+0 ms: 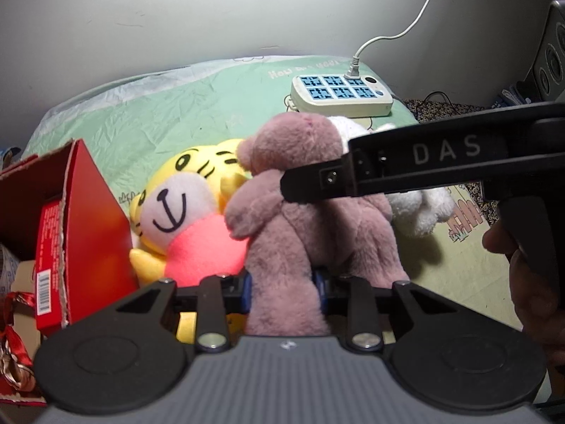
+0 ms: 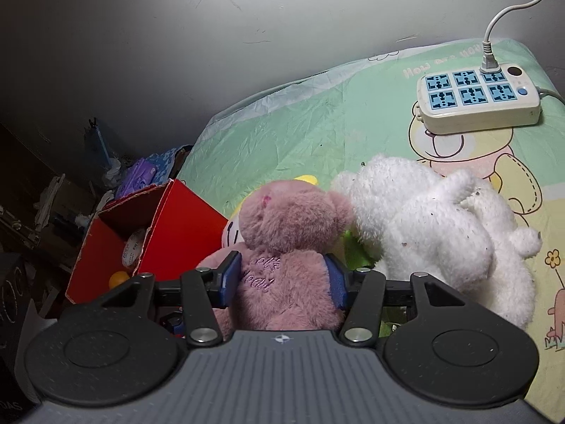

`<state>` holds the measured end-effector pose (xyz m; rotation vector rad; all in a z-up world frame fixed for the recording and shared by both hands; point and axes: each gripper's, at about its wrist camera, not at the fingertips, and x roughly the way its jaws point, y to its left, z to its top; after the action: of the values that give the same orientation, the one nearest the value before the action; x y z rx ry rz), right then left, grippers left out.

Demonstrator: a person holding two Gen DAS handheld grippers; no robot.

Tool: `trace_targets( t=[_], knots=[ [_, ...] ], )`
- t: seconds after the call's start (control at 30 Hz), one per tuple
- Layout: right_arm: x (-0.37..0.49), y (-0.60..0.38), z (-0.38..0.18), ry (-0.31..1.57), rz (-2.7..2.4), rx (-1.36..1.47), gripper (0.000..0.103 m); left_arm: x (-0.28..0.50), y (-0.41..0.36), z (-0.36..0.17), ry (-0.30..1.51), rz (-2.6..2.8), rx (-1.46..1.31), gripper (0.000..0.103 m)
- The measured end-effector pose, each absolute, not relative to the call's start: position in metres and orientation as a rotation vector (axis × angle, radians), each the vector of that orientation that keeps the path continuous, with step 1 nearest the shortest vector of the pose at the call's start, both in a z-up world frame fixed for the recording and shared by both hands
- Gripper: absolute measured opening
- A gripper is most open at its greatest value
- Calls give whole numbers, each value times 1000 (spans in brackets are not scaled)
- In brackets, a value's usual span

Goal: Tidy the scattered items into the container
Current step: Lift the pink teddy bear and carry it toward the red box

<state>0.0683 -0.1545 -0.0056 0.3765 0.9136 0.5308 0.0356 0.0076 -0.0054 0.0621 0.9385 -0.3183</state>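
Two grippers are on one toy at this point, so we work from the left of the scene across. Farthest left stands the red box (image 2: 116, 243), open at the top with torn flaps and a few small things already inside; we judge it to be the container. Just beside its right wall lies the yellow tiger plush (image 1: 183, 208), pressed between the box and the pink bear (image 1: 310, 205). Our left gripper (image 1: 284, 284) has its blue pads squeezed into the bear's lower body, and our right gripper (image 2: 282, 281) is likewise clamped on its torso below the head, so both jaws grip the same bear. To do this step well, we should lift it straight up first, clear of the tiger, then swing left over the box's opening before loosening either grip; a low drag would likely shove the tiger or tip a flap. Right of the bear, touching it, lies the white plush (image 2: 438, 222), and beyond it the power strip (image 2: 476, 99), well apart.
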Motion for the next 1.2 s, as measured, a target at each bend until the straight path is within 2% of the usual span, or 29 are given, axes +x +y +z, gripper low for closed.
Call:
trace_targets(
  t=[0.37,0.53,0.97,1.2],
  knots=[
    [27,-138,39,773,509,305,52,-1,19,29,828,-321,44,29],
    [16,-123,52,741,503,299,48,-16,38,38,788,-321,34,28],
    [10,-13,70,664,565,276,48,-31,148,66,717,-237,6,28],
    [32,67,59,685,681,291,48,-22,222,52,748,-94,12,27]
  ],
)
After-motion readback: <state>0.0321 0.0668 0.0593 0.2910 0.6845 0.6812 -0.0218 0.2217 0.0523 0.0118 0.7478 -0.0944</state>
